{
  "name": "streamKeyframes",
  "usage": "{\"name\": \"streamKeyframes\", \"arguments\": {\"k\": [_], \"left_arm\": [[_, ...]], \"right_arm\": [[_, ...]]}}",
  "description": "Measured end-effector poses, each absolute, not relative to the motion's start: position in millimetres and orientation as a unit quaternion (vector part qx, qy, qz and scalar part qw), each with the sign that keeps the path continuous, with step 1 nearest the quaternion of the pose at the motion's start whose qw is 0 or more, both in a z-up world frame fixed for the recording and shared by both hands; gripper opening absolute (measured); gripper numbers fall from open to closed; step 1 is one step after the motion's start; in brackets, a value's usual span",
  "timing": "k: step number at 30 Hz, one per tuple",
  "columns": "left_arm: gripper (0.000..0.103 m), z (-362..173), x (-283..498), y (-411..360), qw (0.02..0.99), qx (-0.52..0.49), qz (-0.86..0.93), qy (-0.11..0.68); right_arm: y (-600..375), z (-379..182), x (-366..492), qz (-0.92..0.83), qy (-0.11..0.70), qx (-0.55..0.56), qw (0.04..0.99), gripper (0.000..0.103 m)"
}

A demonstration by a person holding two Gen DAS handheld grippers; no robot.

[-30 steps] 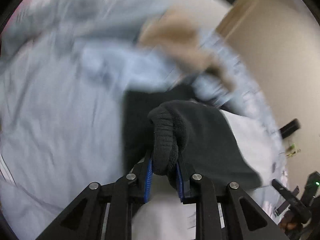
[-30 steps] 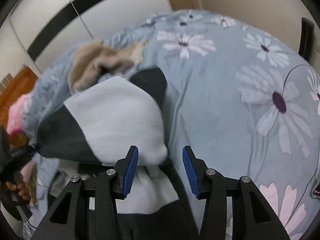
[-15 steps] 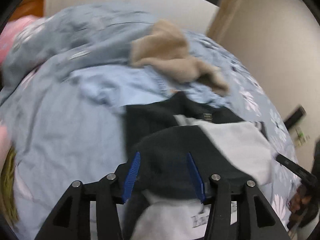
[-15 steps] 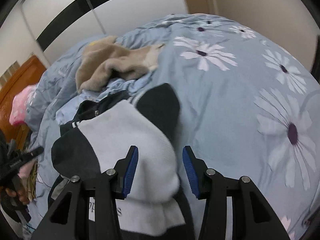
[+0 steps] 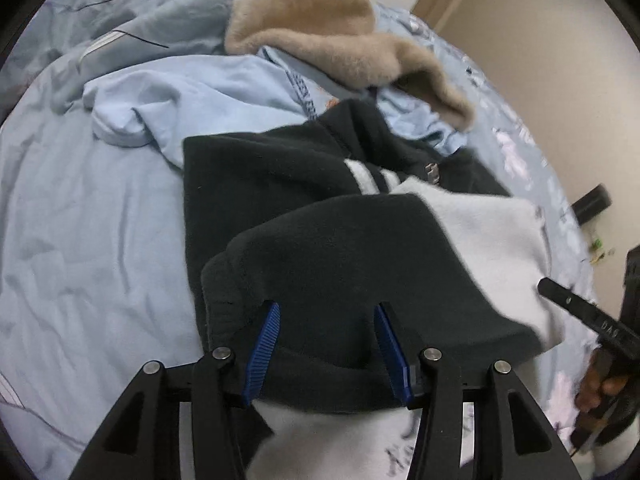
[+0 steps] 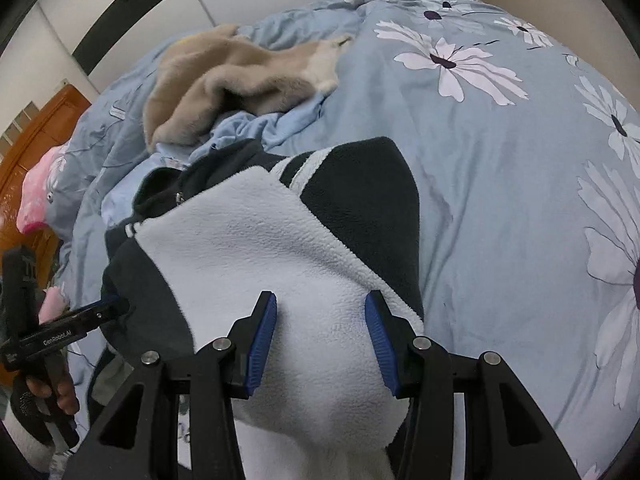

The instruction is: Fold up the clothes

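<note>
Your left gripper (image 5: 326, 350) and right gripper (image 6: 320, 344) both have jaws apart, gripping nothing. The fleece (image 6: 256, 264) lies on the bed (image 6: 500, 200), sleeves folded across it, just beside the tan garment (image 5: 332, 36).

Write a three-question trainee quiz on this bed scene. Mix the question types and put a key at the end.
1. True or false: the left hand-held gripper is clamped shut on the fleece jacket.
2. Multiple choice: the tan fuzzy garment lies on A) bare floor, B) the light blue shirt, C) a chair.
3. Short answer: which colour of the jacket's fleece lies between the fingers of the right hand-held gripper?

Key
1. False: its jaws stand open with dark fleece lying between them.
2. B
3. The pale grey-white part. The black panel lies beside it, towards the flowered bedcover.
</note>
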State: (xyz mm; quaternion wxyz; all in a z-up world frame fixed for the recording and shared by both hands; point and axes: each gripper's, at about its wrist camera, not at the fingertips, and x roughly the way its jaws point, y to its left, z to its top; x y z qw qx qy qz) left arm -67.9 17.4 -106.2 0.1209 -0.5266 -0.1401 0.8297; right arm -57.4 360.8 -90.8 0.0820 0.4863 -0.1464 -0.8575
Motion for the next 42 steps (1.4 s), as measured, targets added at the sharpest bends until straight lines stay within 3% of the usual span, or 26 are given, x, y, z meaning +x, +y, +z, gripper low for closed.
{"name": "streamKeyframes", "arguments": {"k": [3,5,10,21,24,28,31,33,37,39,41,42], "left_arm": [[0.054,-90.0,-35.7,3.7,0.127,-0.513,0.835,-0.151],[0.065,-91.9,-4.4,-13.2,0.111,-0.514,0.834,-0.167],[0.065,-134.6,73.2,-62.5,0.057,-0.558,0.79,-0.249],[0.065,-167.7,150.7,-65.7,0.121,-0.585,0.718,-0.357],[0.063,-165.3,162.7,-58.3,0.151,-0.59,0.707,-0.36],[0.061,-154.0,169.6,-53.9,0.17,-0.591,0.708,-0.347],[0.061,-152.6,173.6,-54.3,0.154,-0.609,0.71,-0.319],[0.059,-156.3,176.3,-53.6,0.134,-0.625,0.71,-0.296],[0.032,-158.7,186.9,-59.5,0.115,-0.63,0.706,-0.303],[0.028,-156.0,191.5,-61.8,0.117,-0.625,0.705,-0.315],[0.021,-150.8,194.3,-60.6,0.12,-0.62,0.708,-0.315],[0.019,-147.3,195.2,-59.2,0.121,-0.619,0.711,-0.311]], "right_arm": [[372.4,-81.6,-23.6,-0.854,-0.174,0.479,0.101,0.047],[388.0,-86.9,6.8,-0.843,-0.196,0.49,0.103,0.047],[439.4,-139.1,86.6,-0.778,-0.283,0.557,0.073,0.048],[445.2,-186.6,139.0,-0.685,-0.434,0.574,0.113,0.048],[439.8,-185.9,145.4,-0.671,-0.445,0.576,0.139,0.047],[442.0,-179.8,149.7,-0.663,-0.456,0.574,0.15,0.038],[442.3,-184.3,153.6,-0.659,-0.44,0.599,0.117,0.038],[442.0,-187.1,155.7,-0.656,-0.43,0.612,0.097,0.037],[435.7,-183.3,159.1,-0.656,-0.41,0.627,0.099,0.037],[429.1,-178.0,162.5,-0.658,-0.382,0.64,0.108,0.035],[424.0,-173.0,164.9,-0.661,-0.358,0.65,0.114,0.027],[423.3,-169.8,165.2,-0.666,-0.353,0.647,0.112,0.018]]}}
